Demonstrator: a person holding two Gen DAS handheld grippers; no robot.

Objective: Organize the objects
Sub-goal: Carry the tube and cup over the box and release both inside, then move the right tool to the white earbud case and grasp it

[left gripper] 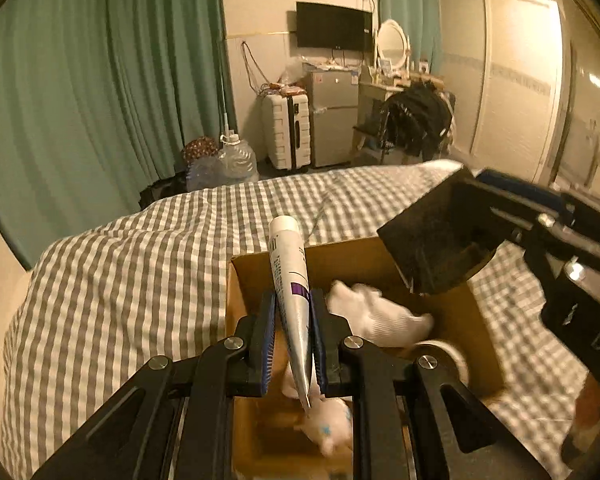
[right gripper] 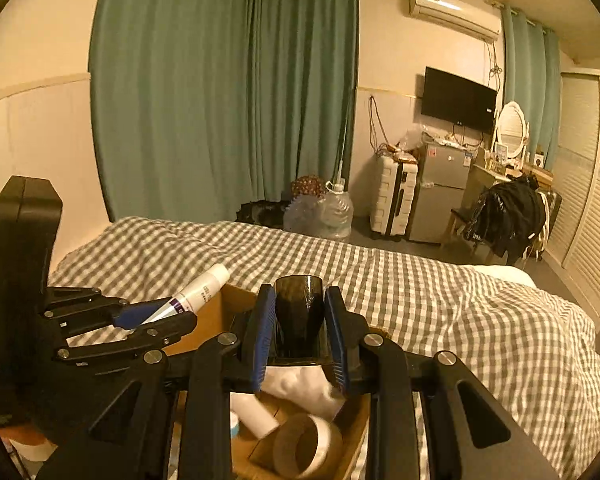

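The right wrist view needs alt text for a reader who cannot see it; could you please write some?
The right gripper clamps a dark cup above a cardboard box on a grey checked bed. At left, the left gripper holds a white tube; the box contains a tape roll and white cloth.

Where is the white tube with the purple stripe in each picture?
Left wrist view: the tube is in the lower middle, pinched in the left gripper, pointing up over the cardboard box.
Right wrist view: the tube is at lower left, sticking up and to the right.
Shared landmark: the black TV on the far wall.
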